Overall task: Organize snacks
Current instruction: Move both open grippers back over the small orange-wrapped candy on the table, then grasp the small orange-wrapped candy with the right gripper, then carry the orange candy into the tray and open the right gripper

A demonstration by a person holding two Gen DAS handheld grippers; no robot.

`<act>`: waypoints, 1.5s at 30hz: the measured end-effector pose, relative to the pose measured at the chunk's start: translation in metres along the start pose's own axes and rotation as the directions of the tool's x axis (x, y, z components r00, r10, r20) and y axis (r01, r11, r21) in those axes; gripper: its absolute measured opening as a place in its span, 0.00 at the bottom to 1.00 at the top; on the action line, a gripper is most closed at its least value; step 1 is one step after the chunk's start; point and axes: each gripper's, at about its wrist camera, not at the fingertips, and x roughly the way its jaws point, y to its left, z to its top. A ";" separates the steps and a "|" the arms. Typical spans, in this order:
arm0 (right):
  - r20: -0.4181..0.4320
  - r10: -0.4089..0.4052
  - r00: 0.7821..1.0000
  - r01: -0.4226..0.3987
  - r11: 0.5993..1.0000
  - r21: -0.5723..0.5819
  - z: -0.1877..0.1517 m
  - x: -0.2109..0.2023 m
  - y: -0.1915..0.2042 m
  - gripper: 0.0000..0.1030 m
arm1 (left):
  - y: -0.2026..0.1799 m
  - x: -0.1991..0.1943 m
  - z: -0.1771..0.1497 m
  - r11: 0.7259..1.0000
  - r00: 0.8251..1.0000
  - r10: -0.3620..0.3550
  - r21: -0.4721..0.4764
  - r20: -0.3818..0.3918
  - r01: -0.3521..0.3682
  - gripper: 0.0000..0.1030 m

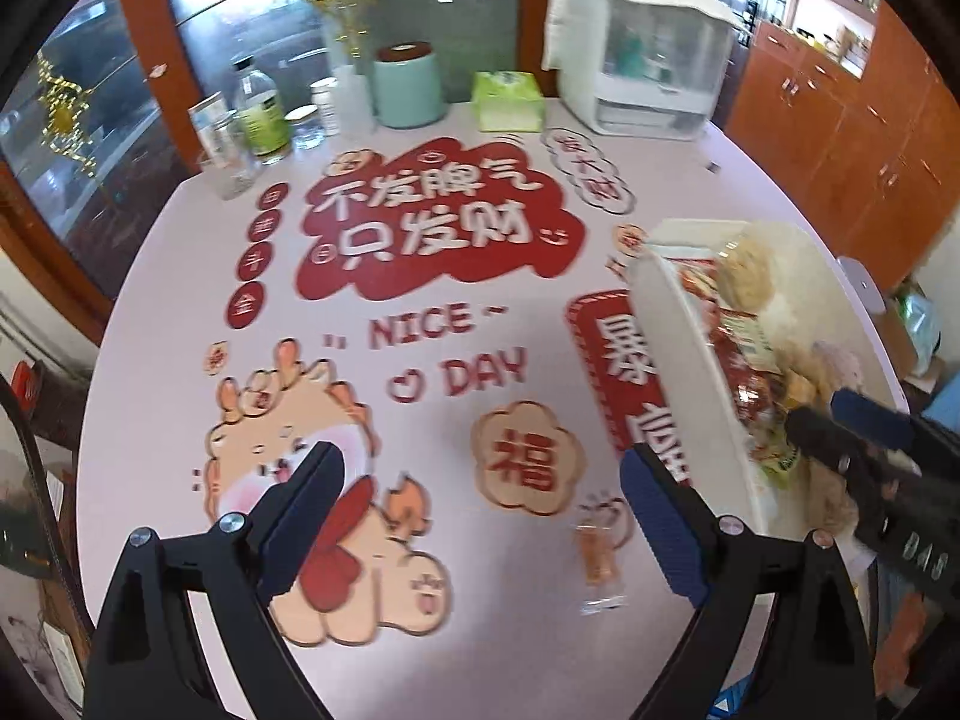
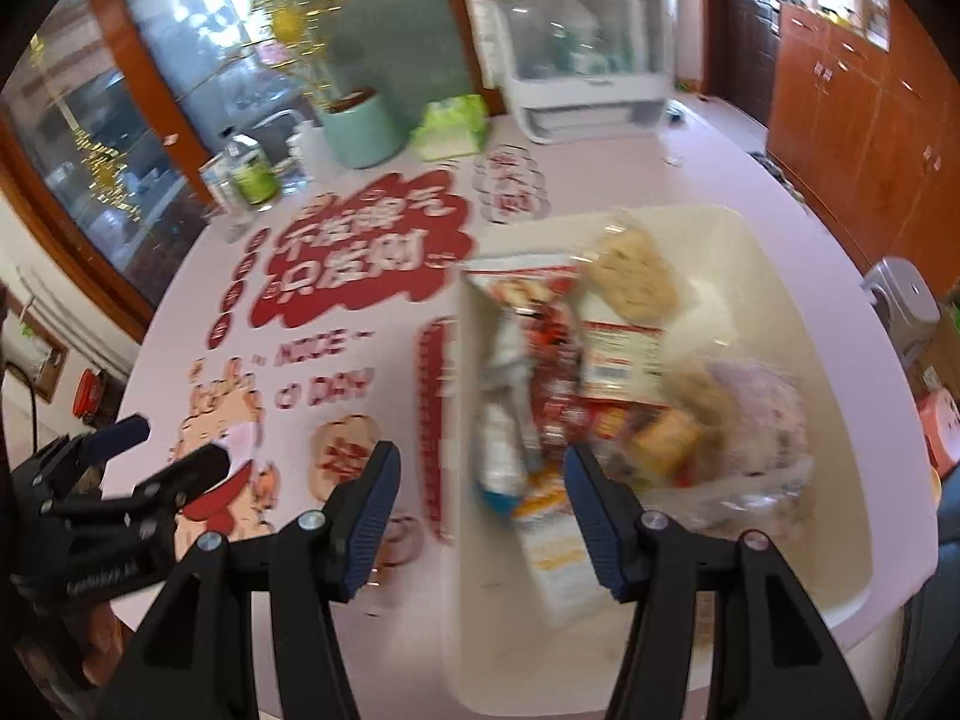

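A white tray [image 2: 774, 276] on the pink table holds several snack packets: red packs [image 2: 552, 354], a round rice cracker [image 2: 636, 276] and a clear bag of small snacks [image 2: 744, 438]. The tray also shows at the right of the left wrist view [image 1: 672, 324]. A small clear-wrapped orange snack [image 1: 600, 558] lies on the table left of the tray. My left gripper [image 1: 480, 516] is open and empty above the table, with the orange snack close to its right finger. My right gripper [image 2: 480, 516] is open and empty, hovering over the tray's near left edge.
At the table's far side stand a mint canister [image 1: 408, 84], a green tissue pack [image 1: 507, 102], a white lidded appliance [image 1: 636, 48], and bottles and jars [image 1: 258, 114]. Wooden cabinets [image 1: 852, 138] line the right. The table [image 1: 420, 360] carries red printed decorations.
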 end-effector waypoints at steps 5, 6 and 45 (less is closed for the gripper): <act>-0.042 0.029 0.999 -0.032 0.997 -0.077 -0.015 0.019 0.051 0.56 | 0.031 0.014 -0.008 1.000 1.000 0.001 0.002 -0.029 -0.001 0.90; -0.055 0.028 0.998 -0.033 0.995 -0.093 -0.021 0.025 0.062 0.56 | 0.035 0.017 -0.011 1.000 0.999 0.000 0.006 -0.038 0.000 0.90; -0.189 -0.184 0.965 0.179 0.983 -0.044 -0.090 0.124 0.075 0.22 | 0.043 0.103 -0.050 0.981 0.981 -0.050 0.174 -0.190 0.083 0.90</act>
